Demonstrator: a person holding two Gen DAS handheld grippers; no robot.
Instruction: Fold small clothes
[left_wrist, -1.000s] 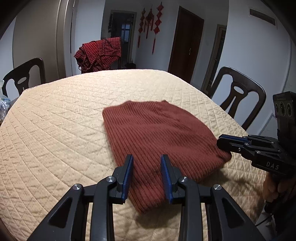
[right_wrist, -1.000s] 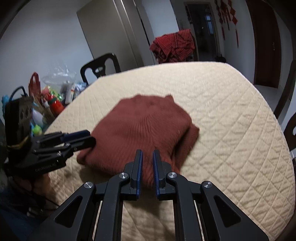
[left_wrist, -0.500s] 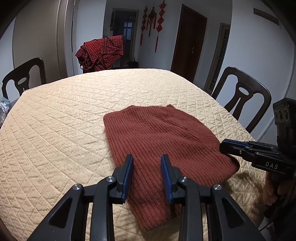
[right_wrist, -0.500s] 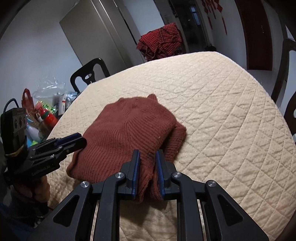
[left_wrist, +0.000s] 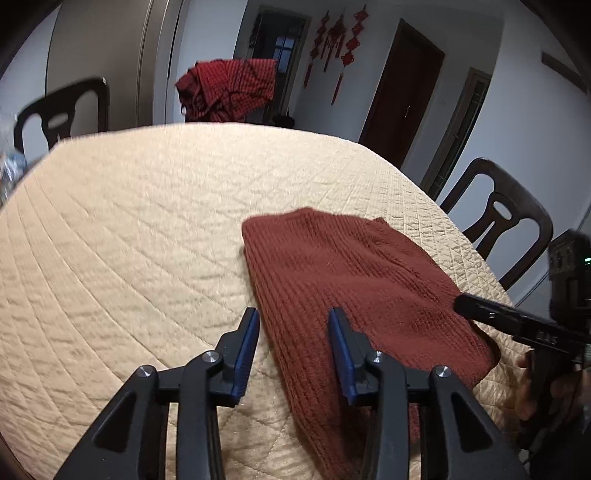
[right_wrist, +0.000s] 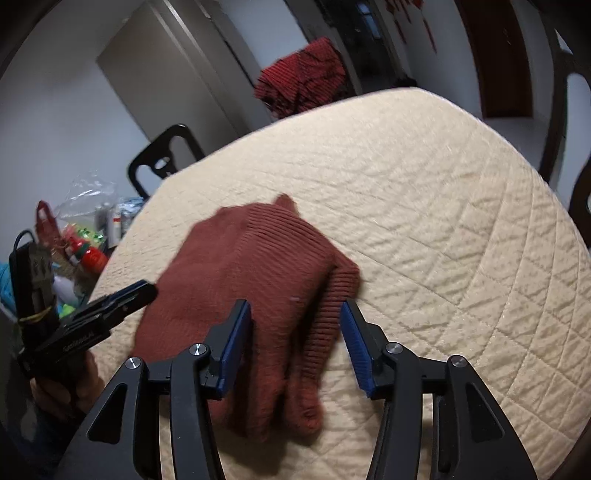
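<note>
A rust-red ribbed knit garment (left_wrist: 354, 295) lies folded on the beige quilted table (left_wrist: 129, 240); it also shows in the right wrist view (right_wrist: 258, 280). My left gripper (left_wrist: 293, 332) is open, its jaws hovering over the garment's near left edge. My right gripper (right_wrist: 295, 328) is open wide and empty, its jaws either side of the garment's near folded end. The right gripper appears at the right of the left wrist view (left_wrist: 517, 321); the left gripper appears at the left of the right wrist view (right_wrist: 107, 306).
Dark wooden chairs (left_wrist: 498, 218) stand around the table. A red plaid cloth (left_wrist: 229, 88) hangs over a far chair. Bags and bottles (right_wrist: 81, 236) crowd the left beyond the table edge.
My right gripper was shut on the garment's folded end and has opened wide, letting it go. The garment has shifted toward the near edge. My left gripper stays open.
</note>
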